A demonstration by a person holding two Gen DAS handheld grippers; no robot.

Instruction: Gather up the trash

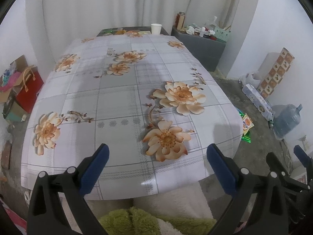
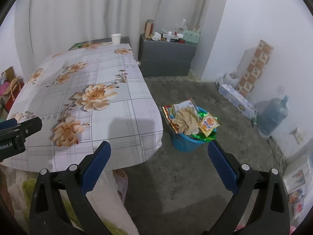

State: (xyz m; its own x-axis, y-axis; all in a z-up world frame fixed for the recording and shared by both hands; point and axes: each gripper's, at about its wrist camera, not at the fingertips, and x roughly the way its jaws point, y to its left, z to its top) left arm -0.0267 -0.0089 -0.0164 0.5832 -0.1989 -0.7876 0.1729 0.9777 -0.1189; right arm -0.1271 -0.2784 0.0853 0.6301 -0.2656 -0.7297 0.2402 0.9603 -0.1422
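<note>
We hold our left gripper [image 1: 157, 152] over the floral plastic tablecloth [image 1: 117, 98], jaws wide apart, holding nothing. Our right gripper [image 2: 159, 150] likewise gapes empty. At its one o'clock, the blue plastic bin [image 2: 185, 143] brims with crumpled wrappers [image 2: 187, 119].

The left hand-held gripper [image 1: 157, 157], its blue-padded fingers [image 1: 94, 168] spread wide with nothing between them, hangs over the near edge of a desk [image 1: 117, 98] draped in a grey checked cloth printed with orange flowers. At the far end of the desk stand a white paper cup [image 1: 156, 28] and a scatter of wrappers [image 1: 125, 32], while an orange snack packet [image 1: 246, 124] shows past the desk's right edge, low towards the floor. The right hand-held gripper [image 1: 289, 156] enters at lower right, and a blue water jug [image 1: 287, 120] sits on the floor by the wall.
</note>
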